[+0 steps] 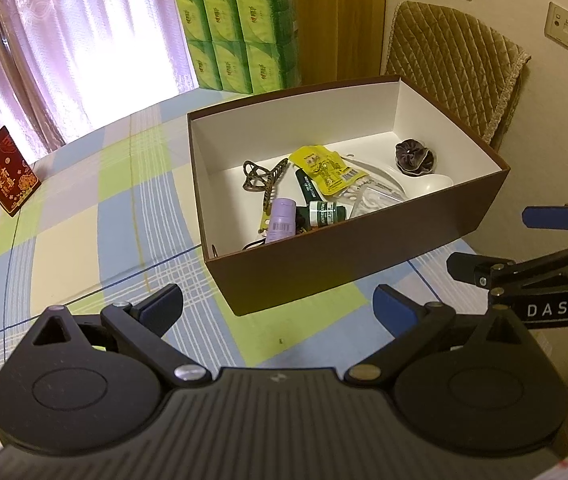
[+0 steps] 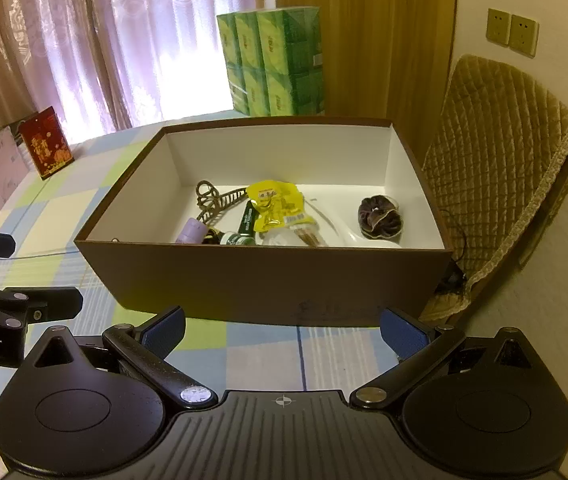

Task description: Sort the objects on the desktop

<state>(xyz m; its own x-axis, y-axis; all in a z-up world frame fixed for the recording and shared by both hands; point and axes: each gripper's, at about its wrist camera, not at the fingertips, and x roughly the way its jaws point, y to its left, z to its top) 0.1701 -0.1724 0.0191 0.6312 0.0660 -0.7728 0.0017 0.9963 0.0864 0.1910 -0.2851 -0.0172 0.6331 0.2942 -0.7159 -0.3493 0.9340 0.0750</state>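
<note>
A brown box (image 2: 268, 280) with a white inside stands open on the checked cloth, and everything sorted lies on its floor. Toward nine o'clock rests a patterned hair claw (image 2: 214, 200), with a lilac tube (image 1: 280, 220) and a small dark green bottle (image 1: 323, 213) just beside it at six o'clock. A yellow snack packet (image 2: 278, 206) lies flat in the middle over a dark green tube (image 2: 248, 216), a clear bag of cotton swabs (image 1: 367, 198) touches its lower edge, and at three o'clock a dark scrunchie (image 2: 379, 216) sits near a white spoon (image 1: 435, 182).
</note>
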